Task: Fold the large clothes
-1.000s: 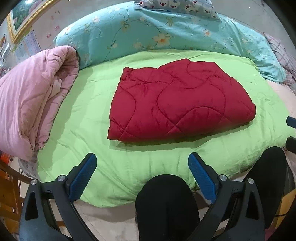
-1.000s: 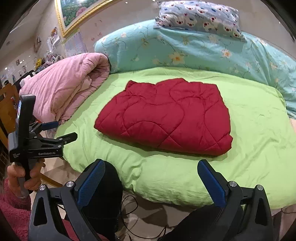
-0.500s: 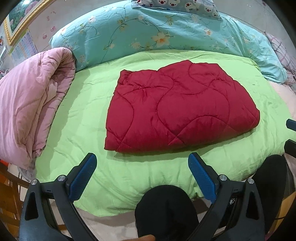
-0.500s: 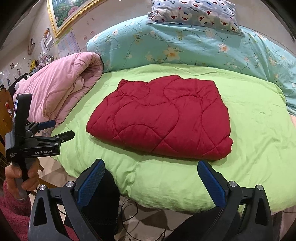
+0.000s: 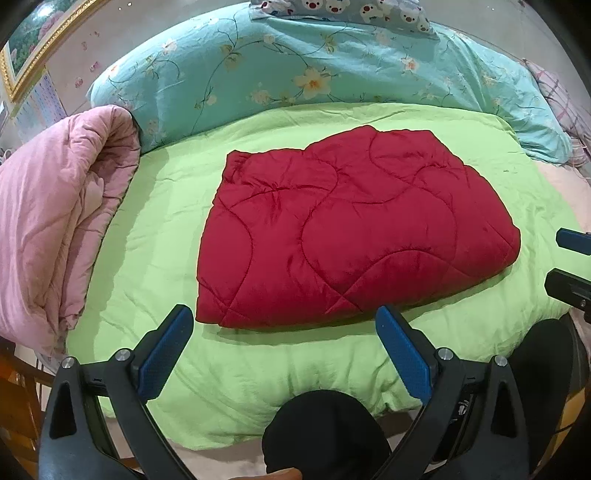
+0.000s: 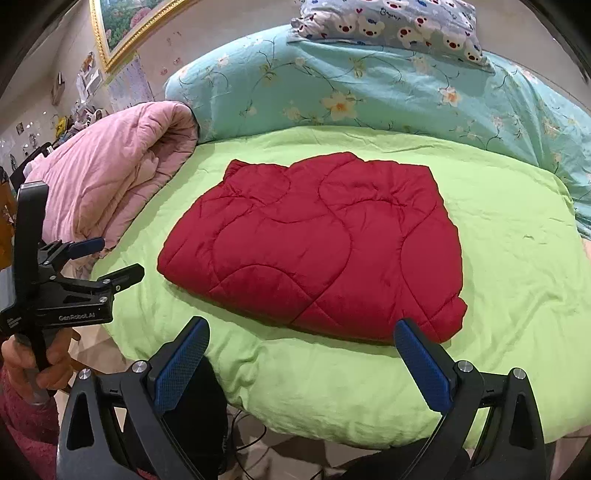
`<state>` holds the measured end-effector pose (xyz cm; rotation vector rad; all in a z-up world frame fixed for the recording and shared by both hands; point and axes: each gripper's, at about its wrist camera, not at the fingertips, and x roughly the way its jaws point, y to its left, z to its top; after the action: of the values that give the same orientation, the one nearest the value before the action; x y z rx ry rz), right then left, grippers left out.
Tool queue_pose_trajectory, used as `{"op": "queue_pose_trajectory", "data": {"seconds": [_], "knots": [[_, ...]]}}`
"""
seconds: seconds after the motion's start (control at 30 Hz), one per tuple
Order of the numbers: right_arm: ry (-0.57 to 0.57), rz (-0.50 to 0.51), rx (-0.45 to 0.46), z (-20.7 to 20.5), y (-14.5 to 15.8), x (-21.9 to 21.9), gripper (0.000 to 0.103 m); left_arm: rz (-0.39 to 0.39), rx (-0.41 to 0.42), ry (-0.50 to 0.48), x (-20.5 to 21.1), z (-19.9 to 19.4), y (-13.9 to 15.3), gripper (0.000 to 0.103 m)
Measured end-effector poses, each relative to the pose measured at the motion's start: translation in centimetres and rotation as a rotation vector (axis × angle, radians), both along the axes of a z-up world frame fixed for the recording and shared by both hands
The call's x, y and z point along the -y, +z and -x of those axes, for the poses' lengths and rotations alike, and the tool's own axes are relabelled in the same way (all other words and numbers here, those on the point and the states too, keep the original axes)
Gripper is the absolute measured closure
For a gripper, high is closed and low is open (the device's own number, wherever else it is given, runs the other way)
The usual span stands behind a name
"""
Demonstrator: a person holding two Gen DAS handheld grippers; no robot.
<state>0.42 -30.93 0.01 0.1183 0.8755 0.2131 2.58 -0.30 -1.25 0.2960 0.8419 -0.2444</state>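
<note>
A red quilted blanket lies folded into a thick rectangle on the light green bedspread. It also shows in the right wrist view. My left gripper is open and empty, just short of the blanket's near edge. My right gripper is open and empty, near the blanket's near right corner. The left gripper also shows at the left of the right wrist view, and the tips of the right gripper show at the right edge of the left wrist view.
A folded pink quilt lies on the bed's left side. A turquoise floral duvet and a bear-print pillow lie along the back. My black-clad knees are at the bed's front edge. A wooden chair stands at lower left.
Both grippers have moved forward toward the bed, so the red blanket lies closer to the fingertips. Both stayed open. The blanket has not moved.
</note>
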Motion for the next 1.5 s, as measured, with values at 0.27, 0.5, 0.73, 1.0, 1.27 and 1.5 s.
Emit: {"op": "queue_pose_trajectory", "data": {"seconds": [0.27, 0.5, 0.73, 1.0, 1.27, 1.5], "knots": [[0.003, -0.002, -0.013, -1.2, -0.3, 0.4, 0.002, -0.001, 0.005, 0.001, 0.3, -0.9, 0.0, 0.003], [-0.006, -0.002, -0.004, -1.6, 0.2, 0.6, 0.002, 0.001, 0.011, -0.008, 0.5, -1.3, 0.3, 0.003], [0.003, 0.005, 0.0, -1.8, 0.5, 0.4, 0.002, 0.0, 0.017, -0.019, 0.6, -1.4, 0.5, 0.003], [0.004, 0.003, 0.001, -1.9, 0.5, 0.6, 0.002, -0.003, 0.014, -0.018, 0.8, -1.5, 0.4, 0.003], [0.003, 0.002, 0.001, -1.9, 0.5, 0.7, 0.002, 0.0, 0.014, -0.021, 0.8, -1.5, 0.3, 0.003], [0.004, 0.002, 0.003, -2.0, 0.6, 0.7, 0.002, -0.008, 0.019, -0.02, 0.7, -1.4, 0.2, 0.003]]}}
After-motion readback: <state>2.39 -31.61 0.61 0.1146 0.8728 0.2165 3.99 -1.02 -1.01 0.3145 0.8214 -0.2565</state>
